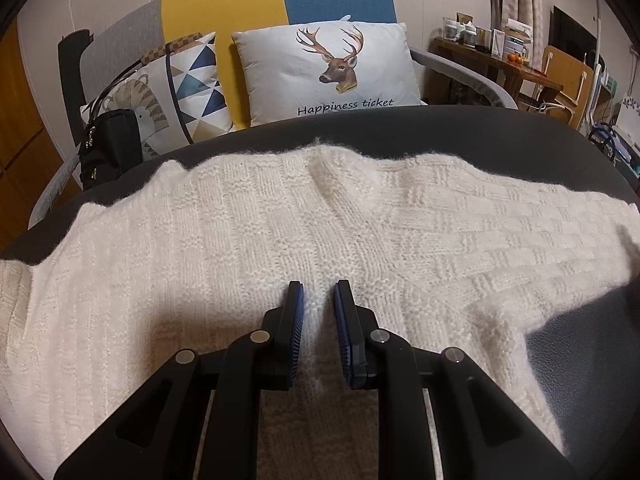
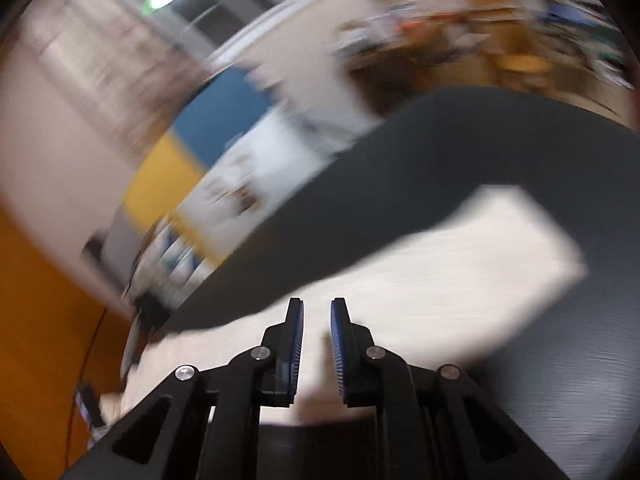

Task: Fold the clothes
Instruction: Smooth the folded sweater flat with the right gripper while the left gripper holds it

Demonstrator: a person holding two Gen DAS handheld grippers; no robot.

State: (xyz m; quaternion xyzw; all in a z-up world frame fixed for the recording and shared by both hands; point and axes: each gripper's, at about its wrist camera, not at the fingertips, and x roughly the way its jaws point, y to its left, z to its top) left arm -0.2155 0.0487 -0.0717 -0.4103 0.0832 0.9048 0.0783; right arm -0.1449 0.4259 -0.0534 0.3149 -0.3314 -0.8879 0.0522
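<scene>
While a cream knitted sweater [image 1: 280, 220] lies spread across a dark table [image 1: 460, 132], risks can be read from left to right. At the far left of the left wrist view, a black bag [image 1: 108, 148] is seen just beyond the table edge, near the sweater's left side; it could be snagged if the knit is swept that way. Behind it, a deer cushion [image 1: 332, 72] is propped on a sofa, well apart from the work.

Low in the middle, the left gripper [image 1: 319, 300] is held over the body of the sweater, with its jaws parted by a narrow gap. Knit is seen through the gap, but whether any is pinched cannot be told. If the jaws are closed here, only a loose bunch of yarn may be caught and the fabric stretched or pulled out of line.

To the right, one sleeve [image 2: 460, 260] is stretched out over the table. In the heavily blurred right wrist view, the right gripper [image 2: 317, 312] is shown above this sleeve, its jaws slightly apart and nothing visibly clamped. With such fast movement, the sleeve edge could be missed or dragged askew, and a crooked fold would result.
</scene>
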